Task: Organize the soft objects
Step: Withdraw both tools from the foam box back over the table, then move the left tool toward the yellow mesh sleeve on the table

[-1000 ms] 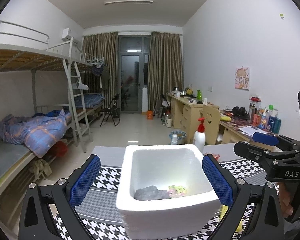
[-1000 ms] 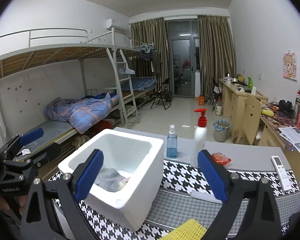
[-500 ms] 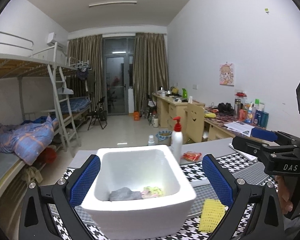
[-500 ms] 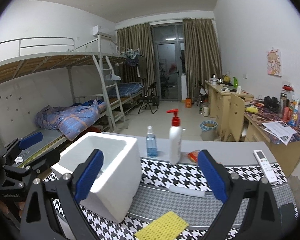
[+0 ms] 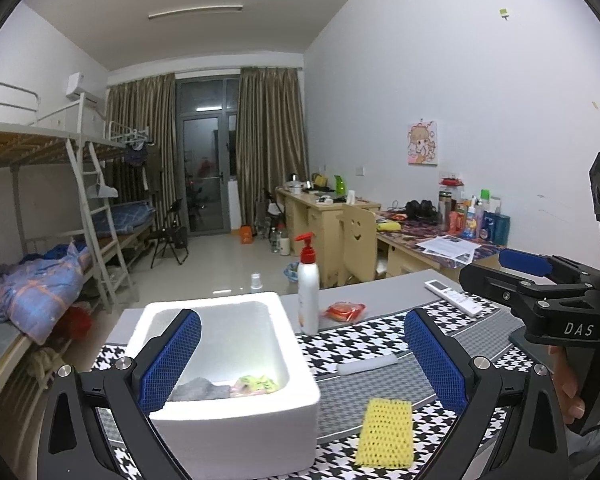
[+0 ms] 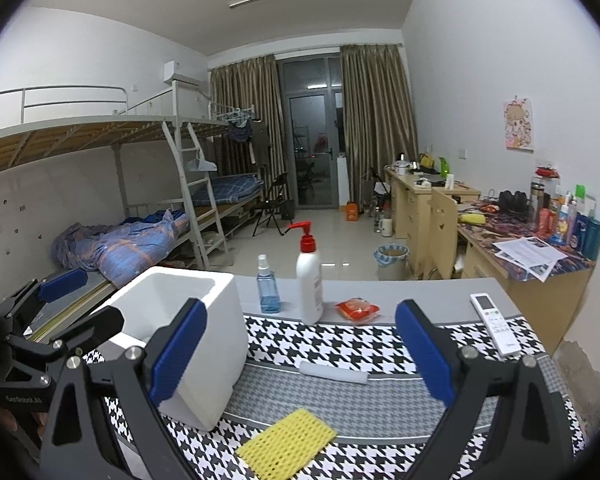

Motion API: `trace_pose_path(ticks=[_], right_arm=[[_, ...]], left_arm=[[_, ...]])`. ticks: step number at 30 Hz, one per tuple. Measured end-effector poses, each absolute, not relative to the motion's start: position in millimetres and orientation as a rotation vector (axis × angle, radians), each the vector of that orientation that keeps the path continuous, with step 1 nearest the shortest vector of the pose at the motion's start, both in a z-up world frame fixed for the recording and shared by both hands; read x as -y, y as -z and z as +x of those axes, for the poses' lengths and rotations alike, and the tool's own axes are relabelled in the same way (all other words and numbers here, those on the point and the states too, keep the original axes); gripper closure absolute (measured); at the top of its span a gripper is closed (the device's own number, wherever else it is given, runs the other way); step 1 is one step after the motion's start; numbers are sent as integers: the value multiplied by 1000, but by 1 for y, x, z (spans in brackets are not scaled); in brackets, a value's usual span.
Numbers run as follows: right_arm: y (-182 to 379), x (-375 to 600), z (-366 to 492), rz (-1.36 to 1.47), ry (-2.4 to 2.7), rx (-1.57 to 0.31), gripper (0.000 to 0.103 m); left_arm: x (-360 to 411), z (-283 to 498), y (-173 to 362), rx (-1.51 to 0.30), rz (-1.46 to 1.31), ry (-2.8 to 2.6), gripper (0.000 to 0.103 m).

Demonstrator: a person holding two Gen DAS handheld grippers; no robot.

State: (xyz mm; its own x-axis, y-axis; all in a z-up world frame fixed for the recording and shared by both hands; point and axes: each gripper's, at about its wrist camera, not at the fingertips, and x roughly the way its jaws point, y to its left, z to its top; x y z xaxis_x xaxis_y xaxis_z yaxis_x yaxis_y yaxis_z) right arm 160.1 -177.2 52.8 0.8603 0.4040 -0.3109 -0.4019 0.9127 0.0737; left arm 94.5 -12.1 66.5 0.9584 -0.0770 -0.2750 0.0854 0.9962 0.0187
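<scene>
A white foam box stands on the houndstooth table mat. Inside it lie a grey cloth and a yellow-pink soft item. A yellow sponge lies flat on the mat to the right of the box. Beyond it lies a white foam roll. My left gripper is open, hovering above the box's right side and the sponge. My right gripper is open above the mat, the sponge just below it. Each gripper appears at the edge of the other's view.
Behind the mat stand a white pump bottle, a blue spray bottle, a red packet and a white remote. Bunk beds line the left wall, and cluttered desks the right.
Both grippers have swung to the right and back. The box has slid left in both views, and the sponge, roll and remote have come into view. Both stay open.
</scene>
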Motion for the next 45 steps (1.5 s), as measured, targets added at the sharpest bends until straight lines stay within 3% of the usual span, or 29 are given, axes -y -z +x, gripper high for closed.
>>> trace_pose_path(ticks=[45], right_arm=[[-34, 236, 157, 42, -308, -353, 5]], left_arm=[[73, 105, -34, -388, 72, 243, 1]])
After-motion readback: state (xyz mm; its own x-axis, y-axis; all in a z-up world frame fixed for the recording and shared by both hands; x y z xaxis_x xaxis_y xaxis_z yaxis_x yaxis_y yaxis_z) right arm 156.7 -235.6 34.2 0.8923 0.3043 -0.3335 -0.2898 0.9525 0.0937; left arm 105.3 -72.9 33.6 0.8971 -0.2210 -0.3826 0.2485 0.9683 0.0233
